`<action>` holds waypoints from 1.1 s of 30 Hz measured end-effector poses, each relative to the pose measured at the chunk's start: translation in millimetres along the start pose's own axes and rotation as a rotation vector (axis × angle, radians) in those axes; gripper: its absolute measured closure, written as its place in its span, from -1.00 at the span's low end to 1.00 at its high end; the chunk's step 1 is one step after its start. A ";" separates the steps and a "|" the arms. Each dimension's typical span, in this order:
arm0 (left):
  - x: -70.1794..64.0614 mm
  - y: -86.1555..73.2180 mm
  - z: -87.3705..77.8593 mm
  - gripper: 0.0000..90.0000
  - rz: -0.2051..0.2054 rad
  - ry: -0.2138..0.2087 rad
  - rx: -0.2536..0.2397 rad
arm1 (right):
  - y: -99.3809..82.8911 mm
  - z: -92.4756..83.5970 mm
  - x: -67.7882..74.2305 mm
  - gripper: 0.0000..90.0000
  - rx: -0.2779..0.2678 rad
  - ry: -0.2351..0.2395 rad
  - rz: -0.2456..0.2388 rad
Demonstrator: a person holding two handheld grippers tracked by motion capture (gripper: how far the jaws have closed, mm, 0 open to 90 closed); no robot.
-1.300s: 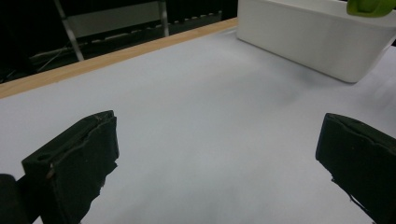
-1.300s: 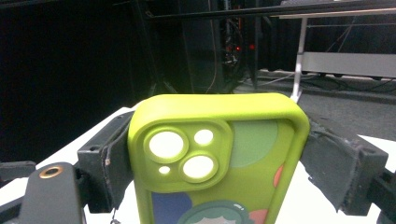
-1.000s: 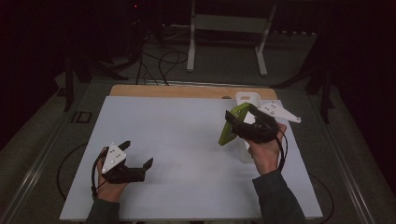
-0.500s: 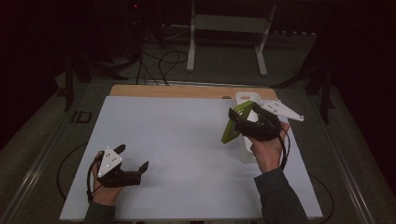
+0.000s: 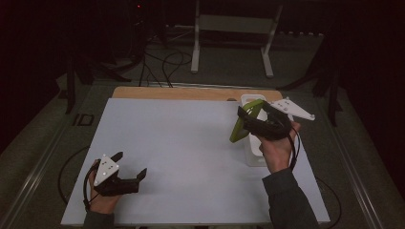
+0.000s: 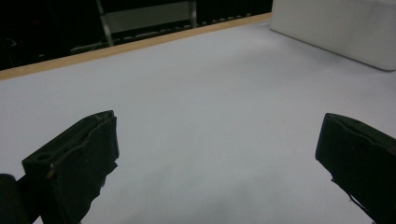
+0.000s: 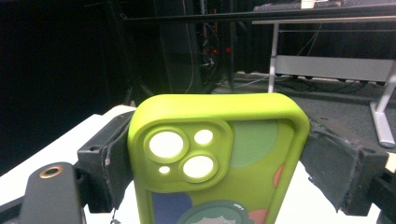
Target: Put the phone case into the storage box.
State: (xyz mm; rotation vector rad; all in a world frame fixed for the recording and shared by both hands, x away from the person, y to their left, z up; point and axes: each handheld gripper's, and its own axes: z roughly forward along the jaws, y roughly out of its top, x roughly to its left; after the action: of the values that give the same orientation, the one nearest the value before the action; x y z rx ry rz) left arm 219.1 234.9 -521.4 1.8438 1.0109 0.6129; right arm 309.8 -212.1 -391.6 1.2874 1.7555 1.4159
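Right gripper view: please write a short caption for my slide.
Right gripper clamps a lime-green phone case by its sides, camera cutouts facing the lens.

High view looks down on the white table [image 5: 191, 157]; both gripper views skim low across it.

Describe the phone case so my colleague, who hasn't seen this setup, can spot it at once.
Start at the white table mat and go to its right edge, where a white tray lies. Above it the right gripper holds the phone case across its sides between its jaws. It is lime green, with camera cutouts and cartoon print.
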 end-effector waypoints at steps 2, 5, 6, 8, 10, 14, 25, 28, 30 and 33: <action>0.6 -1.2 -0.5 -1.00 -0.004 0.004 0.002 | 0.9 0.4 -0.6 -0.64 -0.003 -0.005 -0.002; 2.0 -3.3 -1.8 -1.00 -0.009 0.007 0.002 | 2.2 0.6 -1.4 -0.64 -0.004 -0.009 -0.002; 2.7 -4.0 -2.4 -1.00 -0.011 0.009 0.003 | 2.7 0.8 -1.9 -0.64 -0.006 -0.009 -0.005; 3.8 -5.4 -3.4 -1.00 -0.014 0.016 0.005 | 3.7 1.1 -2.8 -0.64 -0.008 -0.012 -0.001; 5.1 -6.8 -4.7 -1.00 -0.017 0.020 0.008 | 4.7 2.2 -3.4 -0.64 -0.008 -0.018 -0.002; 6.2 -8.0 -6.0 -1.00 -0.015 0.024 0.009 | 6.4 4.4 -3.5 -0.64 -0.009 -0.024 -0.002; 7.9 -11.0 -10.8 -1.00 -0.022 0.014 0.003 | 11.5 10.2 -4.3 -0.64 -0.016 -0.041 0.000; 8.1 -11.9 -12.0 -1.00 -0.021 0.012 0.002 | 12.2 12.1 -5.1 -0.64 -0.014 -0.049 -0.004; 8.4 -12.7 -12.8 -1.00 -0.023 0.010 0.000 | 12.9 13.1 -5.8 -0.64 -0.015 -0.056 -0.003; 8.9 -13.3 -13.8 -1.00 -0.024 0.014 -0.002 | 13.8 14.1 -6.7 -0.64 -0.015 -0.063 0.002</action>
State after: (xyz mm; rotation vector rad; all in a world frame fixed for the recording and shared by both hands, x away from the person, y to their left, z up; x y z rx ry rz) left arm 208.5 252.2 -526.9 1.8255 1.0402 0.6125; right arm 329.2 -212.3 -383.9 1.3116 1.6994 1.3726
